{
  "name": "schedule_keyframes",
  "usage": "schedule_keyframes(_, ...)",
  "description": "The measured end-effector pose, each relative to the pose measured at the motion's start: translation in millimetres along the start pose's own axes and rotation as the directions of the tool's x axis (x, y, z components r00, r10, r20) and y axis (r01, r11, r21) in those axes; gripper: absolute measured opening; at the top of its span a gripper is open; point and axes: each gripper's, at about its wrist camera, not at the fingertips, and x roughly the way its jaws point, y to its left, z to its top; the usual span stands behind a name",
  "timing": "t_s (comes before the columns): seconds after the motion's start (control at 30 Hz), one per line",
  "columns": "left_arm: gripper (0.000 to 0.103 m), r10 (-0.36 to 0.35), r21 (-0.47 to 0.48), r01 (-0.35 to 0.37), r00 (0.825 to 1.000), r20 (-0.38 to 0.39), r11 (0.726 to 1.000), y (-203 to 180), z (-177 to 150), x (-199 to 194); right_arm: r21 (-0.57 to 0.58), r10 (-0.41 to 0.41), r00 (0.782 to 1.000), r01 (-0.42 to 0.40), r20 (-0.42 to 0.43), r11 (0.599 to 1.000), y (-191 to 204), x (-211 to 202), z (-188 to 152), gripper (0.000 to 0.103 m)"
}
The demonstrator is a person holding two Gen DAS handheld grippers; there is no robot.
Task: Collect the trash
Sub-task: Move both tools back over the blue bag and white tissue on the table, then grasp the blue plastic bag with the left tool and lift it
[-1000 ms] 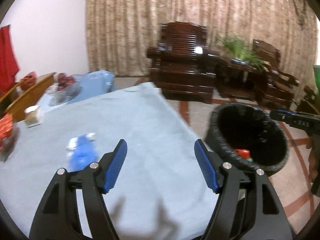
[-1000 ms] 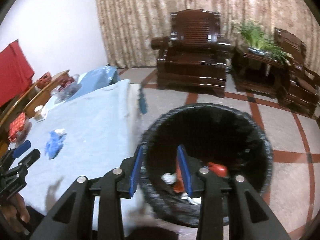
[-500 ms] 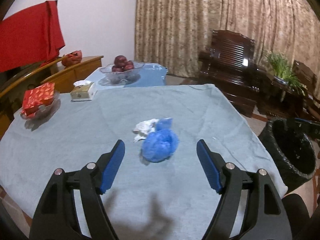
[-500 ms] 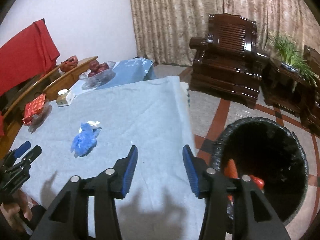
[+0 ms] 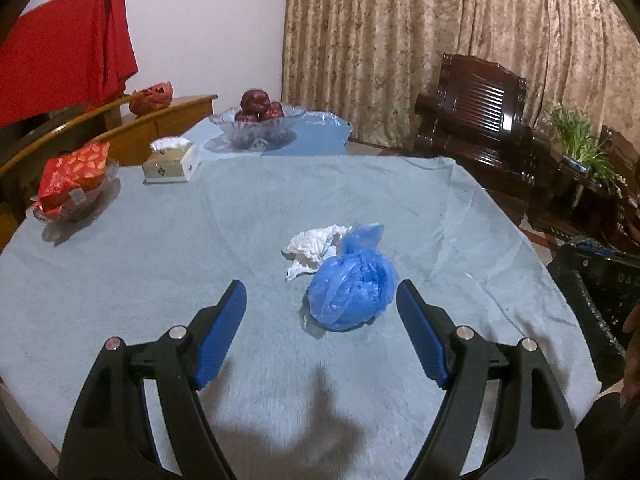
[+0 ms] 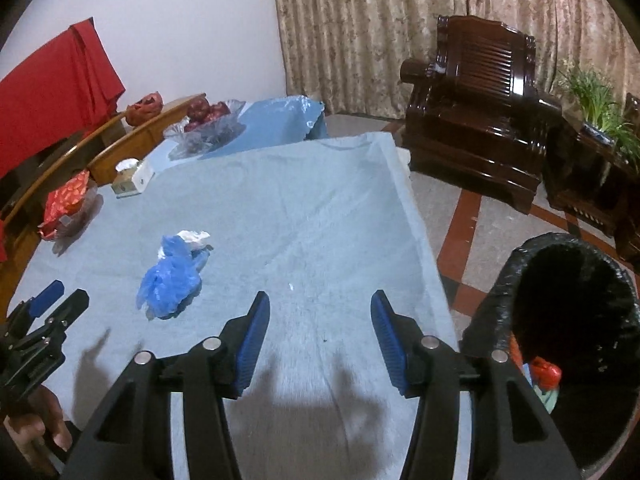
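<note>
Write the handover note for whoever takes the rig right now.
Left tool: open, empty, aimed at the blue bag just ahead of it.
Right tool: open, empty, over the tablecloth beside the bin.
Crumpled tissue lies against the blue bag, mid-table.
Done: some trash, including a red piece, is in the bin.
Left: bag and tissue go in.
</note>
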Motion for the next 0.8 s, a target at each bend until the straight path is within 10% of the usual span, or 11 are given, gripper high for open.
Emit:
schedule_keyframes(0.47,0.073,-0.041,-0.016,0.04,0.996,-0.077,0.999,-2.2,-6.3,75.2,0.005,0.011,0.997,-0.011,-0.071,1.0,5.4,56.9,-4.9,0.052)
schedule_keyframes(0.67,0.007,-0.106,-0.035,0.103,0.987,-0.124,0.994,3.2,-10.6,97.8,-0.001,0.012,0.996,-0.012,-0.091,1.0,8.2,70.5,-4.5,0.052)
schedule_keyframes(0.8,0.0,-0.1,-0.021,0.098,0.989,-0.109,0.995,3.9,-8.1,94.0,-0.011,0.015,0.995,-0.017,-0.096,1.0,12.2,71.1,-4.1,0.052)
